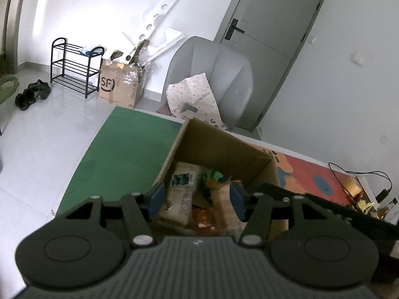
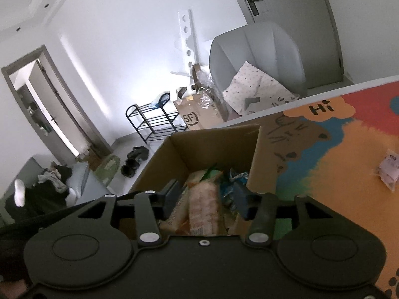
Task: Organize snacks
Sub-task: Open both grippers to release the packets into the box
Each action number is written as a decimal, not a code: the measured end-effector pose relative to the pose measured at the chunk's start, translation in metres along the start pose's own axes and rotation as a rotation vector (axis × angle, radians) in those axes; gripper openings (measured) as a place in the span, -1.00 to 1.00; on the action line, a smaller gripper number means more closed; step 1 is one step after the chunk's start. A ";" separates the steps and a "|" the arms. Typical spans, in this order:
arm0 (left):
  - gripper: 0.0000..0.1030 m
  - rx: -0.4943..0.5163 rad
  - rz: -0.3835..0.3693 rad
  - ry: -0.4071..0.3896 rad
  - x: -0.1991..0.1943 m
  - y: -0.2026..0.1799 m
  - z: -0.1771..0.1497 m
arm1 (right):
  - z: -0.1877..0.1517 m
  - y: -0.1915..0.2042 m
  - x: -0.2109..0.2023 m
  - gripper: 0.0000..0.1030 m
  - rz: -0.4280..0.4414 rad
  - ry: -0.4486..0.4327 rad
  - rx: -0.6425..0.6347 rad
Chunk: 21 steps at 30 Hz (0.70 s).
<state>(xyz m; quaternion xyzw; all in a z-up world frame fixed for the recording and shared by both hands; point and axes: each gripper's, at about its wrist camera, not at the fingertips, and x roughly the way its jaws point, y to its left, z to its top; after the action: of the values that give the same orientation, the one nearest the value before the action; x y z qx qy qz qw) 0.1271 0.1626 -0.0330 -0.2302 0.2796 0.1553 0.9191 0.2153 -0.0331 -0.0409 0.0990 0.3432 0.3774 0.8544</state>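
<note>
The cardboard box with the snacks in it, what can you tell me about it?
The cardboard box is plain brown, open at the top, its flaps standing up. It sits on the table where the green mat meets the colourful cartoon mat. Several snack packets lie jumbled inside. Both grippers hover over it.

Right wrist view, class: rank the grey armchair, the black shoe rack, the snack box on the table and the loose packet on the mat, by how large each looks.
1. Snack box, nearest the camera.
2. Grey armchair.
3. Black shoe rack.
4. Loose packet.
</note>
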 end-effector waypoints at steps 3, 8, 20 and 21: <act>0.32 0.003 0.009 -0.004 0.001 -0.004 -0.001 | 0.001 -0.002 -0.009 0.23 -0.036 -0.011 -0.014; 0.46 0.009 0.000 -0.011 0.000 -0.009 -0.005 | -0.001 -0.020 -0.019 0.24 -0.047 -0.016 0.007; 0.76 0.053 -0.010 -0.016 -0.005 -0.036 -0.013 | -0.009 -0.054 -0.052 0.49 -0.087 -0.057 0.049; 0.78 0.057 -0.015 -0.014 -0.005 -0.039 -0.014 | -0.009 -0.057 -0.055 0.55 -0.091 -0.064 0.053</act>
<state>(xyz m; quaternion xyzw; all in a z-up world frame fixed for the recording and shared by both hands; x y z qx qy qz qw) 0.1329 0.1217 -0.0276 -0.2051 0.2755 0.1419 0.9284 0.2158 -0.1126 -0.0433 0.1177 0.3298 0.3255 0.8783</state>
